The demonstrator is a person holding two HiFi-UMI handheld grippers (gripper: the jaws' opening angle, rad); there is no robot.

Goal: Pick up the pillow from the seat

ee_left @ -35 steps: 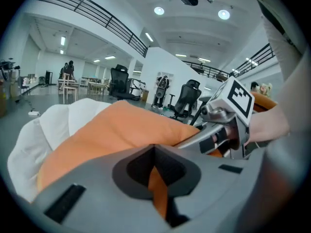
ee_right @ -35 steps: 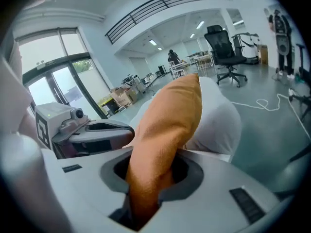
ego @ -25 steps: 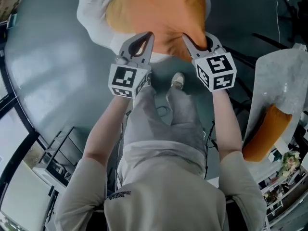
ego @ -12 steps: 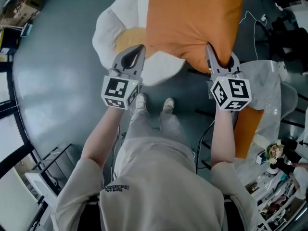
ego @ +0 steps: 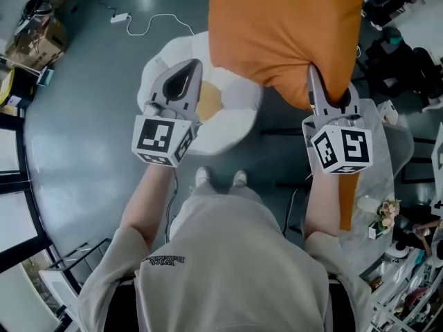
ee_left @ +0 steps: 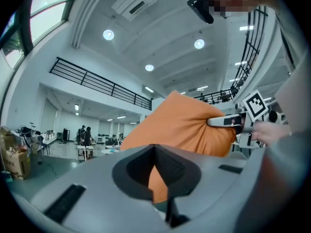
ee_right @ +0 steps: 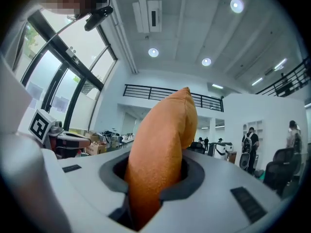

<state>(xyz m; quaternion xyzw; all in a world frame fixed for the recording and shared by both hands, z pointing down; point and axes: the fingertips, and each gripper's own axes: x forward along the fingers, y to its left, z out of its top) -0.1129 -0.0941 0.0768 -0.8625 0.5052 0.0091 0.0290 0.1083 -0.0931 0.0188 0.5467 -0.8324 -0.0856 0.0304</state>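
Clenched on the orange pillow's (ego: 284,33) near right corner with the right gripper (ego: 331,92), though just eased slightly wider, high above the white seat (ego: 232,126). Closed beside its left edge, seemingly empty, with the left gripper (ego: 192,66). Liable to slip from that one loosening pinch.

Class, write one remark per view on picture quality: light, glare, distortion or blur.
Head view: even light, a pale sheen on the floor, the pillow sharp. Left gripper view: fisheye with black corners, ceiling lamps flaring white. Right gripper view: window frames curve; the near pillow shows its grainy weave.
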